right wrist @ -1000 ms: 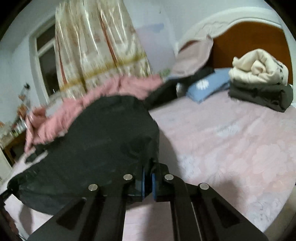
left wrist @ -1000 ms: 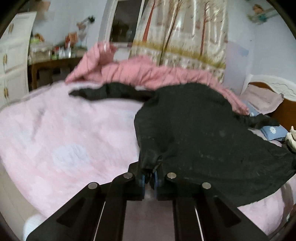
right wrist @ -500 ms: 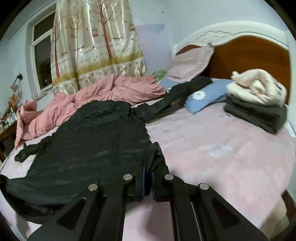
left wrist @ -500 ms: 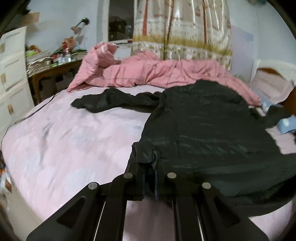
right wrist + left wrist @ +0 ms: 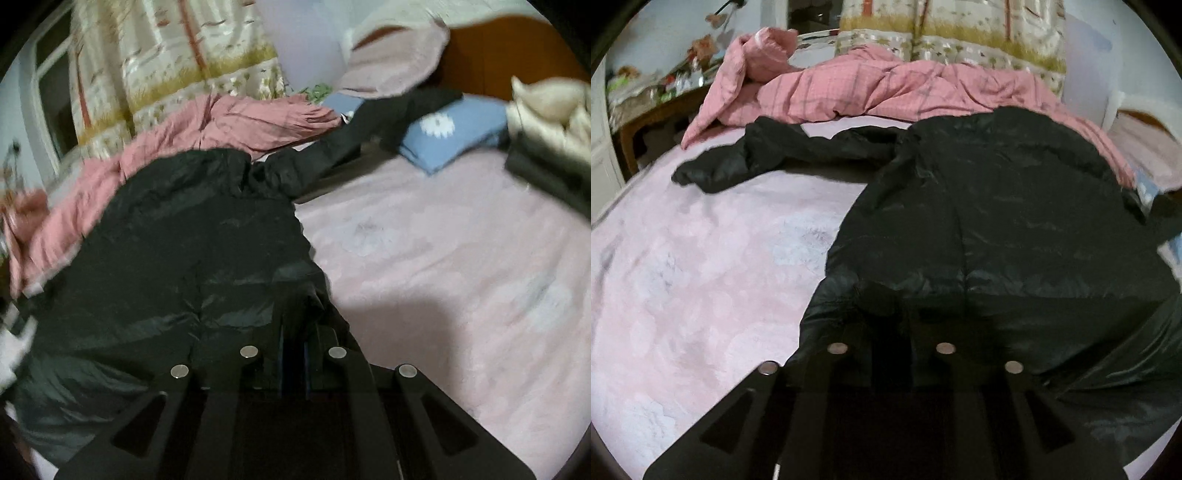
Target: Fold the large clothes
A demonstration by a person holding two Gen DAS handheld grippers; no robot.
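Fingers of the left gripper (image 5: 892,328) look parted w/ a narrow gap, sitting on or just over the near hem of the black puffer jacket (image 5: 979,221). Black on black there, so whether any cloth is pinched can't be told. Jacket body spreads ahead and to the right of the fingers, lying flat on the pink bedspread (image 5: 701,277). One sleeve (image 5: 775,155) trails off far ahead-left, bunched and twisted. Beyond it, a pink striped quilt (image 5: 886,92) is heaped at the far edge of the bed, touching the jacket's top.

Right view: right gripper (image 5: 293,332) has its fingers close together, blue pads just visible in the slit, w/ the jacket's hem corner bunched right at the tips. Looks like a pinch on the hem, though the view is blurry. Jacket (image 5: 184,251) fills the area ahead-left; its other sleeve (image 5: 369,125) runs far ahead-right, up onto a blue pillow (image 5: 454,133). Folded clothes stack (image 5: 546,140) sits far right.

Risks, as judgement: fabric looks slick, so a thin hem pinch may slip out on a lift. If only one side holds, the hem goes skewed. Sleeves aren't laid in; the one on the pillow could drag it along, and the twisted one would fold in lumpy.
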